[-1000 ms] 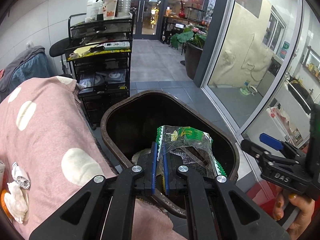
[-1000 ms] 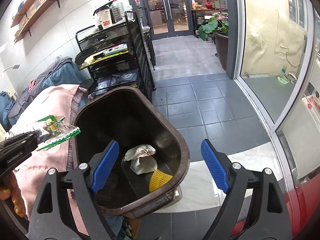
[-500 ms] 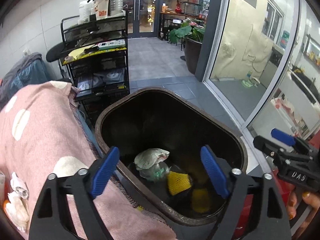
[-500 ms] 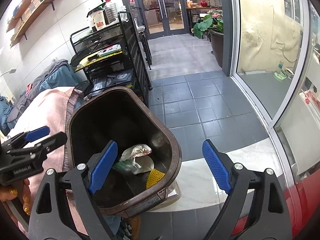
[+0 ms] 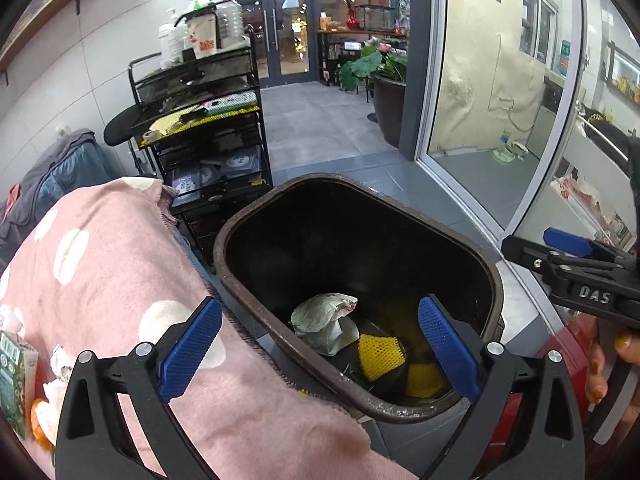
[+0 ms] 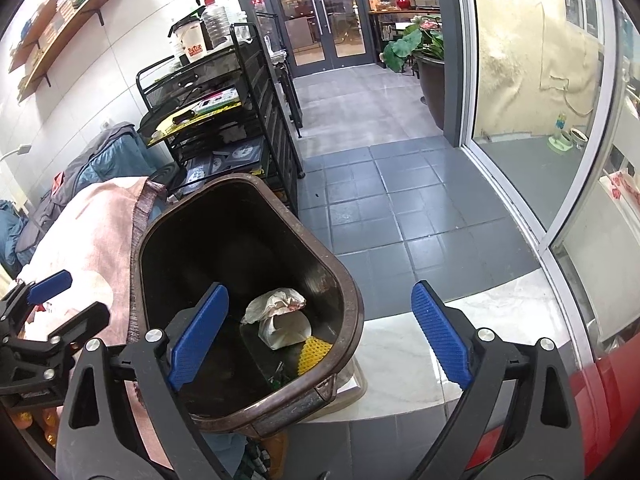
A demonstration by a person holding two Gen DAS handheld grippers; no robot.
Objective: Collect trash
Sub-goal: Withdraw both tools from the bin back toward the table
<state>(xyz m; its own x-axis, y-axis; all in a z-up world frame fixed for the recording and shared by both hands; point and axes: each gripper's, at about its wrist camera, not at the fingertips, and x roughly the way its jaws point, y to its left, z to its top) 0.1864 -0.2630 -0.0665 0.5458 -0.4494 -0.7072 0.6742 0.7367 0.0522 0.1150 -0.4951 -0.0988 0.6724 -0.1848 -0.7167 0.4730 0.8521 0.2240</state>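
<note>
Brown plastic bin [image 5: 472,264] stands on floor, mouth up, near right of pink dotted blanket [image 5: 100,264]; long axis runs near-to-far. Crumpled paper wrapper [image 5: 324,320] and yellow foam net [image 5: 378,354] lie at bottom. Left gripper [image 5: 320,344] over near rim — fingers just spread wide, nothing between them. Right gripper [image 6: 318,334] at right rim, fingers parted, empty. Remaining trash — green carton [image 5: 14,380], tissue [image 5: 52,394] — sits near left on blanket. Risk: swinging back could clip rim and tip bin; soft blanket may snag fingers.
</note>
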